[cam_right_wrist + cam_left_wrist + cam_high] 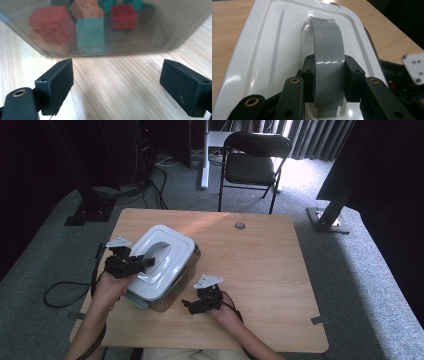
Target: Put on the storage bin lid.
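I look for words or labels on the box (167, 290), its lid (160, 262) and my tools, and I cannot read any writing on them.

My left gripper (131, 265) is on top of the white lid. Its two black jaws are pinching the grey handle (329, 53) that curves up from the middle of the lid. One jaw presses on each side of the handle, and the handle fills the gap between them. In the left gripper view the handle stands up like a little arch, with the shiny white lid all around it.

My right gripper (199, 306) is low over the wooden table (260, 270), just beside the box, on its near side. Its jaws are spread wide apart. There is only bare table between them, and they hold nothing.

The box is see-through with a white lid, and the lid looks tipped. It sits on the left part of the table, close to me. Through its wall I see toy bricks (75, 27) inside: red ones, a light orange one and green-blue ones, piled together.
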Tool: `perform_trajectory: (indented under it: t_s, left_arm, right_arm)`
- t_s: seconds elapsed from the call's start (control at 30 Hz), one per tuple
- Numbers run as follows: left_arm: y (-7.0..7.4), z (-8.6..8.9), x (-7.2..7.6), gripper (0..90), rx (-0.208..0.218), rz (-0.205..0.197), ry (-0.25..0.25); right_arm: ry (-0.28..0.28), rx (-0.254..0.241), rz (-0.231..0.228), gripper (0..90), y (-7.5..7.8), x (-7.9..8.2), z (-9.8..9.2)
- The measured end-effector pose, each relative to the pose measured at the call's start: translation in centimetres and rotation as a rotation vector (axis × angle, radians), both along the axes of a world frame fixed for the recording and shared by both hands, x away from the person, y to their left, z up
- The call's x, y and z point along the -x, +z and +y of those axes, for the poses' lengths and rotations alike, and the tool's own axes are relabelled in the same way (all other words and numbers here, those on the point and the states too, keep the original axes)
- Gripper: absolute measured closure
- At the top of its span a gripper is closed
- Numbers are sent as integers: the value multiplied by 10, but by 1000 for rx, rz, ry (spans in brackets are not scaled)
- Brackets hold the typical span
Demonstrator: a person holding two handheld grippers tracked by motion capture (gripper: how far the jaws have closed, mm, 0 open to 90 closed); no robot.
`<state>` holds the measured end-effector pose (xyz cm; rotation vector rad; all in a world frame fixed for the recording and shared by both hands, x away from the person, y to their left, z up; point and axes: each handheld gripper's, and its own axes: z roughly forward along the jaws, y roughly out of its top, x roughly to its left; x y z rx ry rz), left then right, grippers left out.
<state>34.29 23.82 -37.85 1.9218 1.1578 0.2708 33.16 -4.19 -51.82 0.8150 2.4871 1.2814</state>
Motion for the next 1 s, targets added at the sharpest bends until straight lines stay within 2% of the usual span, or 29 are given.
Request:
perform_trajectory:
  t_s: [0.23,0.33,0.43,0.53,0.67,0.73,0.8,0.87,1.0]
  left_arm:
    - [-5,-6,-1,677,14,21,-16]
    - [-9,-9,-1,677,10,42,-47]
    - [-11,-9,0,675,7,41,-35]
    - [-11,-11,2,675,-14,27,-23]
    - [-12,-12,2,662,-32,12,-28]
    - [-14,-11,2,549,-20,2,-45]
    - [-14,-9,3,499,1,-5,-53]
    - [-14,-8,3,408,1,-14,-46]
    - [-8,5,6,359,28,-38,-35]
  right_arm:
    - [-28,-4,-7,115,3,-3,-15]
    - [-35,-6,-8,115,4,-4,-19]
    - [-39,-10,-10,115,6,-5,-22]
    - [-41,-8,-14,115,7,-5,-24]
    - [-49,-14,-16,115,10,-6,-28]
    - [-53,-16,-22,115,11,-6,-31]
    - [-59,-19,-31,115,14,-5,-35]
    - [-66,-23,-33,115,16,-5,-39]
    - [-84,-31,-41,115,20,-6,-48]
